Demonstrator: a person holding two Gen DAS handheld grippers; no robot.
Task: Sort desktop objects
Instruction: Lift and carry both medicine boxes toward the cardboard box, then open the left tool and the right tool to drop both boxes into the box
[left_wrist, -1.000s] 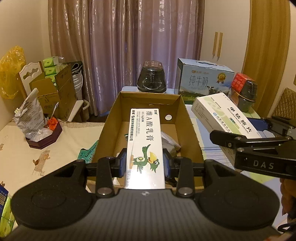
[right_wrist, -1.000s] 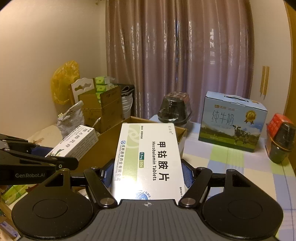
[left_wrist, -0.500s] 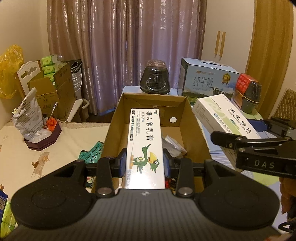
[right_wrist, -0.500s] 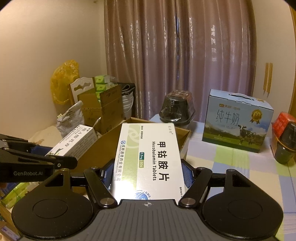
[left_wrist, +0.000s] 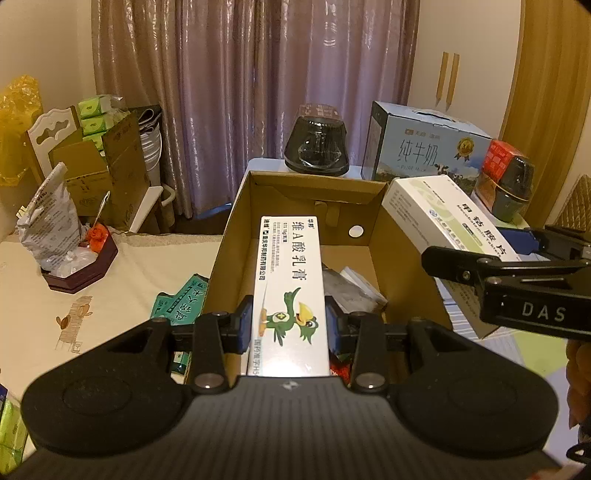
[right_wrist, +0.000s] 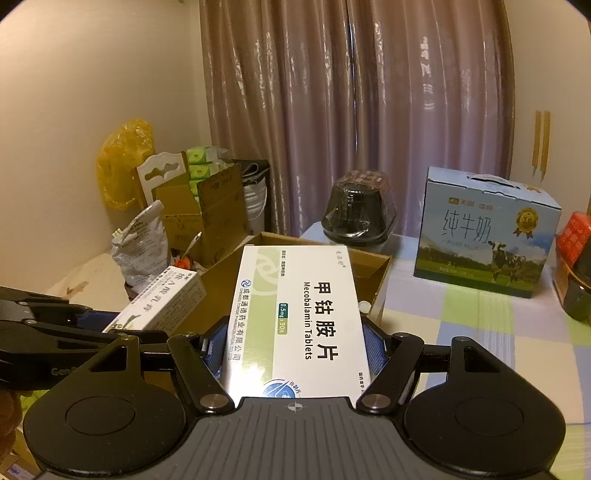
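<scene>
Your left gripper (left_wrist: 289, 325) is clamping one narrow ointment box (left_wrist: 290, 291) and holding it over the open cardboard box (left_wrist: 402, 254), where a few packets (left_wrist: 351, 290) are lying, too cluttered to count. Your right gripper (right_wrist: 294, 345) is gripping one Mecobalamin tablet box (right_wrist: 295, 314) just beside that carton's right wall. One milk carton (right_wrist: 484, 236) is standing on the checked tablecloth (right_wrist: 480, 321).

Home room, cluttered: long mauve curtains (right_wrist: 354, 110) hanging at far wall, checked tablecloth (right_wrist: 480, 332) covering table, milk carton (right_wrist: 484, 236) standing far right, cardboard boxes (left_wrist: 99, 166) piling up far left.
</scene>
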